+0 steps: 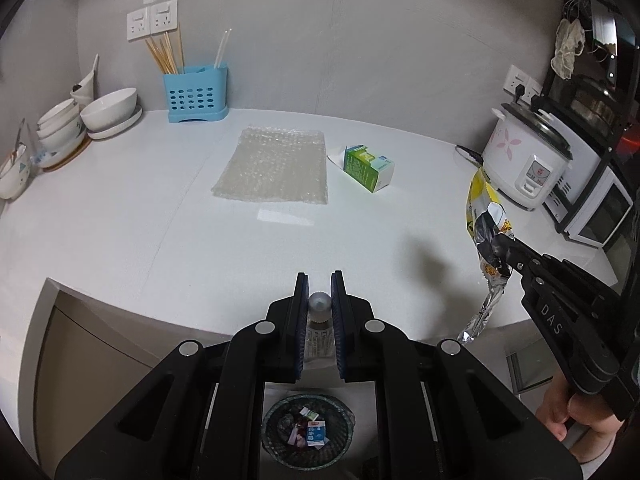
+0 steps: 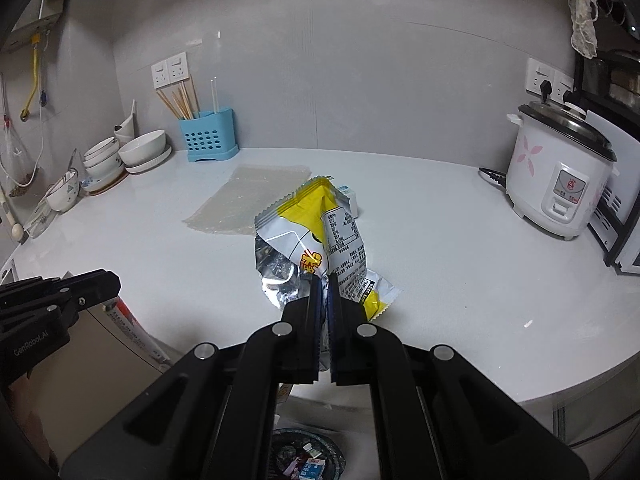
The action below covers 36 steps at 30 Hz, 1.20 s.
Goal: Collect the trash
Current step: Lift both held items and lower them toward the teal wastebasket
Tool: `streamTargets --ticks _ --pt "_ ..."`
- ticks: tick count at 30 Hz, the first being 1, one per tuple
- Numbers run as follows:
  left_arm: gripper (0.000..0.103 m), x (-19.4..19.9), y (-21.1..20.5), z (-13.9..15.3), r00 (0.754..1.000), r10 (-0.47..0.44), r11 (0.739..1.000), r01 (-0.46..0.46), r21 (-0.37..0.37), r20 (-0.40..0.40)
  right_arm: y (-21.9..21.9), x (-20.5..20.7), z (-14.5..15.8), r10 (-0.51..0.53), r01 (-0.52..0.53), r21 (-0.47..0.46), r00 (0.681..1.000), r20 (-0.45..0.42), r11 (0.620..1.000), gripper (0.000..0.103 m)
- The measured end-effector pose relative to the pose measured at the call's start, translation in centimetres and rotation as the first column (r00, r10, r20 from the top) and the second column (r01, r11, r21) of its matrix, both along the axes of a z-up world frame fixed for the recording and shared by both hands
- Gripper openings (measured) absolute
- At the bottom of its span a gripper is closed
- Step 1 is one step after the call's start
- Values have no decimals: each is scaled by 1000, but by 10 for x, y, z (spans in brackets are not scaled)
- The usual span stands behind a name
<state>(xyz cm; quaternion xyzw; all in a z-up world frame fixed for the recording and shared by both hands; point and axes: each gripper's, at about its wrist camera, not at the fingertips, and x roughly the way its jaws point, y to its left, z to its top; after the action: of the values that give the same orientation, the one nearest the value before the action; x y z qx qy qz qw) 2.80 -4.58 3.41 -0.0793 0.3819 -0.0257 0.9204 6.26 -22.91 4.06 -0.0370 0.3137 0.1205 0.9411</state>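
We found the left hand-held gripper (image 1: 320,294) pinching a small capped tube (image 1: 319,322) above the floor bin (image 1: 307,432), and the right hand-held gripper (image 2: 324,280) clamped on a crinkled foil snack bag (image 2: 320,236) off the counter (image 2: 440,248). We judged both light, the foil slippery; bubble wrap (image 1: 274,166) and a stiff green carton (image 1: 368,166) lay on the counter.

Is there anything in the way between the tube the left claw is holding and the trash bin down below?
Nothing visible blocks it. The left gripper has its jaws shut on the tube, just past the counter edge. The trash bin sits open on the floor right underneath, with only air between them.
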Motion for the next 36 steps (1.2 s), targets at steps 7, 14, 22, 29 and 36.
streamTargets --ticks 7,14,22,29,36 --pt "11 -45 7 -6 999 -25 999 25 -31 21 11 -63 -16 26 -27 24 999 40 999 2" --pt "11 -81 10 -24 999 -38 998 39 -47 22 23 -117 -43 55 -58 41 997 59 997 2" --pt "11 -106 7 -63 1000 -23 999 23 -24 -8 30 -159 -85 59 -61 39 997 46 997 2" --pt "11 -114 9 -113 998 -13 1000 13 -12 -59 28 -172 -133 52 -51 52 998 -25 997 2" --pt "11 -114 13 -170 993 -12 1000 11 -6 -119 33 -171 -197 28 -27 7 994 -105 1000 2"
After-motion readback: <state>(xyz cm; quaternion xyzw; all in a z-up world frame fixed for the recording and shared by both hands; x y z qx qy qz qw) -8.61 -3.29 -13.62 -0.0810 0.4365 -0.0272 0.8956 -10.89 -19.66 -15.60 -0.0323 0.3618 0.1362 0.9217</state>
